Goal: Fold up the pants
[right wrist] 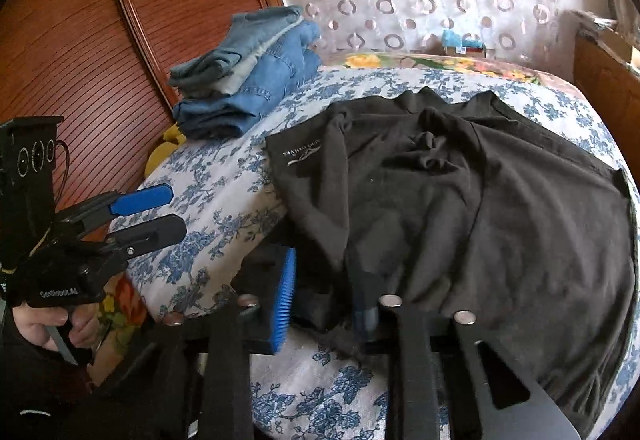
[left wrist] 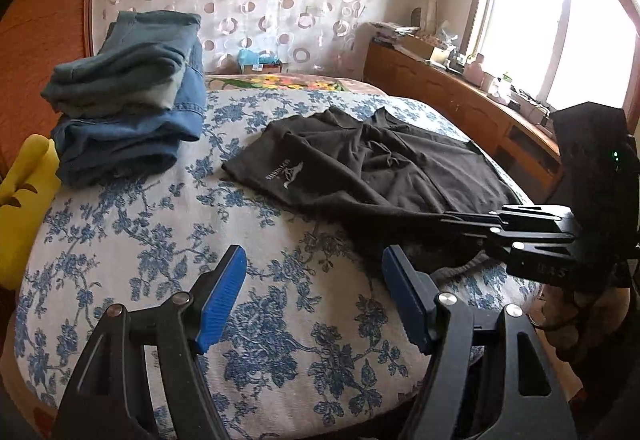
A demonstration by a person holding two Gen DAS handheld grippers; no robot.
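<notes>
- The black pants [right wrist: 460, 200] lie spread and rumpled on the bed [left wrist: 120, 240], which has a blue-flowered cover; a pale printed logo shows near one edge of the cloth.
- The right gripper [right wrist: 328, 296] sits at the near edge of the pants. Its fingers [right wrist: 286, 300] stand on either side of a bunched fold of the black cloth; the right-hand finger is mostly buried under the fabric, so I cannot tell whether they are pressed tight on it.
- In the left wrist view the right gripper [left wrist: 472, 220] reaches in from the right, with its fingers lying among the dark cloth at the pants' edge.
- The left gripper [left wrist: 314, 300] hangs over bare bed cover, with its blue-padded fingers [left wrist: 222, 300] wide apart and nothing between them. The pants' edge lies just ahead of and beside the right-hand finger.
- Seen from the right wrist, the left gripper [right wrist: 160, 212] is well to the left of the pants, held in a hand [right wrist: 48, 324].
- A pile of folded jeans [left wrist: 128, 100] rests on the bed, far ahead and to the left of the left fingers, apart from the pants.
- A yellow thing [left wrist: 24, 200] lies at the bed's left edge, beside the jeans.
</notes>
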